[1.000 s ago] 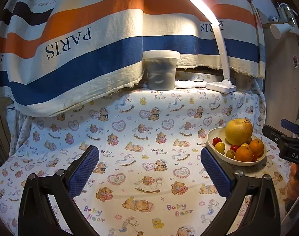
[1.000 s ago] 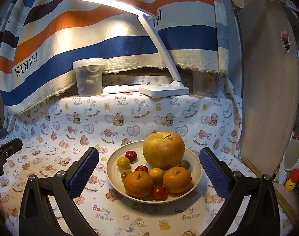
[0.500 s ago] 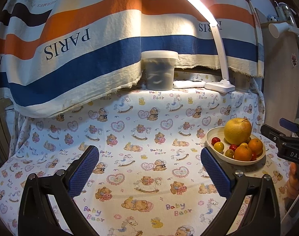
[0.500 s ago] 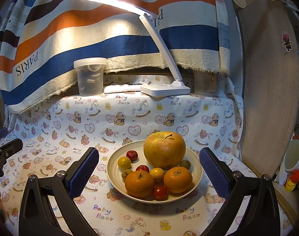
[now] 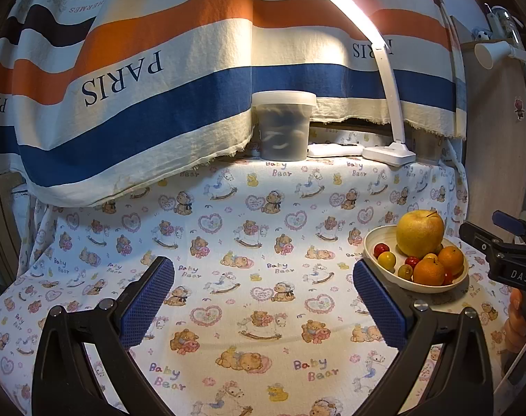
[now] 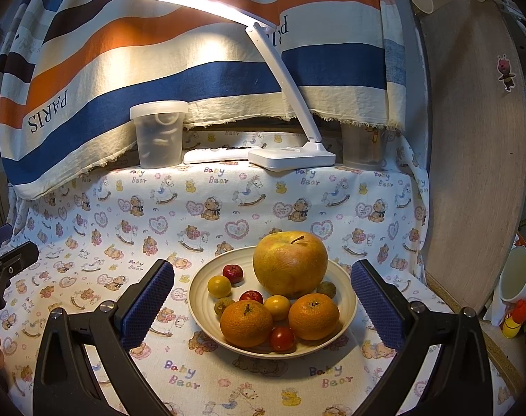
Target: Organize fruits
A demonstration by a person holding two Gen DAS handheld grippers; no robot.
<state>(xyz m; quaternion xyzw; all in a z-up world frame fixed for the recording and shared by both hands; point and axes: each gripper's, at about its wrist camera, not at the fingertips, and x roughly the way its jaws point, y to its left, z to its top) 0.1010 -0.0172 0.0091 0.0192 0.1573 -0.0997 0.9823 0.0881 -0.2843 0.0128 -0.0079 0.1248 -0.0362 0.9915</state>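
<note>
- Nearest the right wrist lens: right gripper [image 6: 262, 298] spread wide, gripping nothing, its blue pads flanking the bowl [image 6: 198, 298] on the bear-print cloth [image 6: 207, 215].
- Only here, all fruit countable: two oranges [image 6: 246, 323], big yellow apple [image 6: 290, 263] with stem up and tilted right, small red and yellow fruits.
- Left view: left gripper [image 5: 263, 301] equally wide over bare cloth, bowl off to its right, partly hidden by a pad.
- Farther back: lidded tub [image 6: 159, 133], contents blurred; desk lamp [image 6: 290, 156].
</note>
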